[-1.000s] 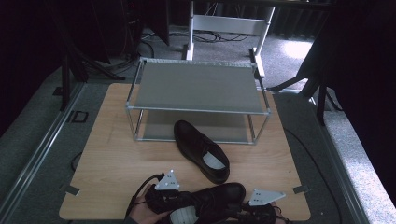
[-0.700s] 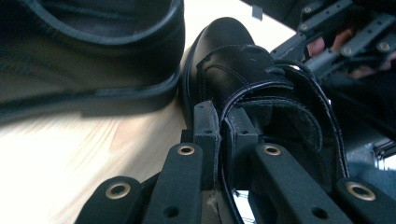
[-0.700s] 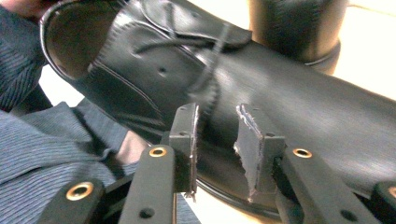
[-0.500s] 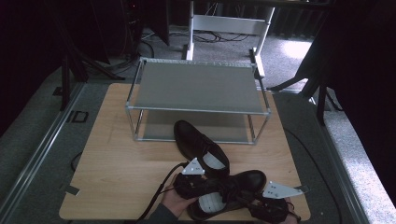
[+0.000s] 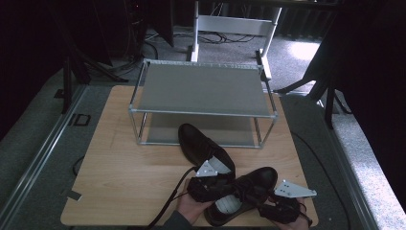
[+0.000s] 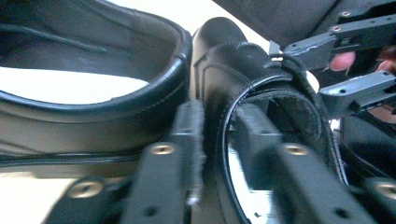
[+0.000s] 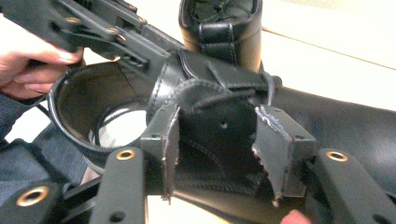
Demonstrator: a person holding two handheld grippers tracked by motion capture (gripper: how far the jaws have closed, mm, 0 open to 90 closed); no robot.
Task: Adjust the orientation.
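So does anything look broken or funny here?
Yes. The pad on one jaw of the right tool looks torn and ragged along its edge. Also, the two black shoes lie crooked, one overlapping the other.

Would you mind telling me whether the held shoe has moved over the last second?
Yes. The held shoe has shifted right along the table's near edge, toward its right corner, closer to the resting shoe.
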